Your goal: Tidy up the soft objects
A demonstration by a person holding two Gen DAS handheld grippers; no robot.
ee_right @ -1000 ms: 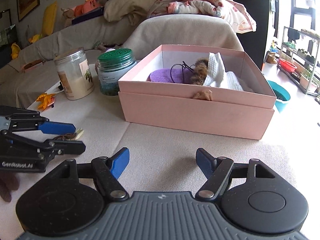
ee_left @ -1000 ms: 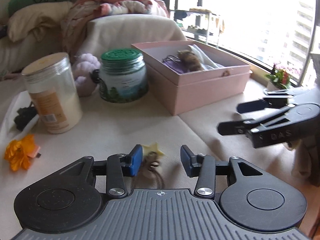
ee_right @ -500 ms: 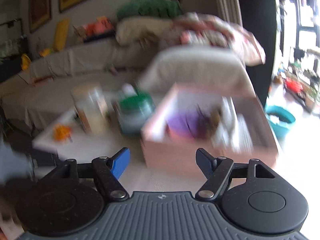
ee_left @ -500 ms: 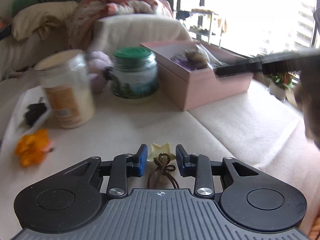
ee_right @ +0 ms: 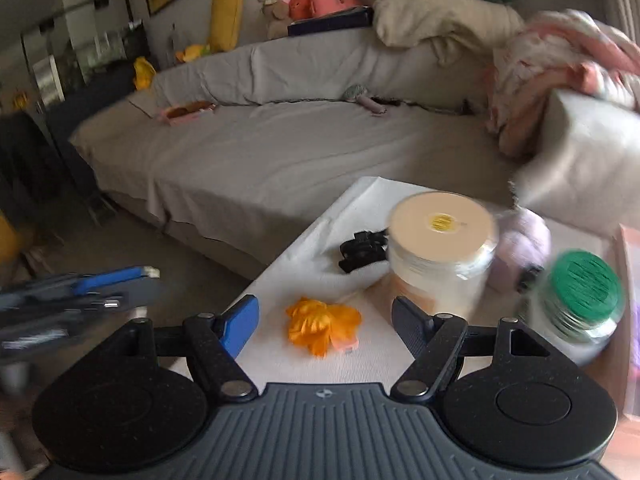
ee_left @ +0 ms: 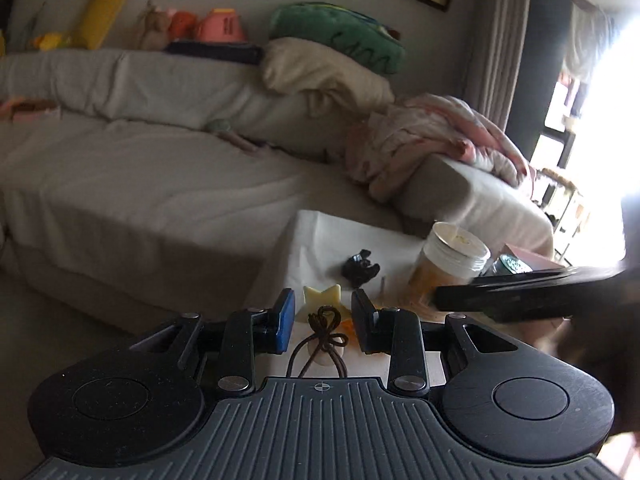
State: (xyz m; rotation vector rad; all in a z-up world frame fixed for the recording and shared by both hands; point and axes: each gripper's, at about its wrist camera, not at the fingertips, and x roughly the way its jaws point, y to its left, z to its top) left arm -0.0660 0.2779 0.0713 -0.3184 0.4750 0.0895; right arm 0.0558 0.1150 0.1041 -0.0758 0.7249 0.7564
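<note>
Holding: left gripper (ee_left: pixel 322 326) has a pale star-shaped soft toy (ee_left: pixel 322 299) with a brown cord bow (ee_left: pixel 325 332) between its jaws, lifted above the desk (ee_left: pixel 320 236); the jaws closed in on it during the last second and now stand narrow, pads against the toy's sides.
Left gripper from the other view: blurred at the left edge of the right wrist view, blue pad showing, a sliver of the pale toy at its tip.
Right gripper (ee_right: pixel 325 320): jaws wide apart, nothing between them, hanging over the near part of the desk.
Orange fabric flower (ee_right: pixel 322 326): lying on the white desk cover, directly under the gap of the right jaws, not touched.
Black clip-like item (ee_right: pixel 362 250): on the desk beyond the flower, just beside the clear jar.
Clear jar (ee_right: pixel 442 256): upright, tan lid, pale contents; blurred.
Green-lidded jar (ee_right: pixel 576 300): upright, right of the clear jar.
Lilac plush (ee_right: pixel 520 246): behind and between the two jars, touching or nearly touching both.
Pink box (ee_left: pixel 524 256): only an edge shows at the right.
Sofa (ee_right: pixel 280 140): grey-covered, behind the desk, with cushions and blankets piled at its right end.
Sharpness: both views are smeared.
</note>
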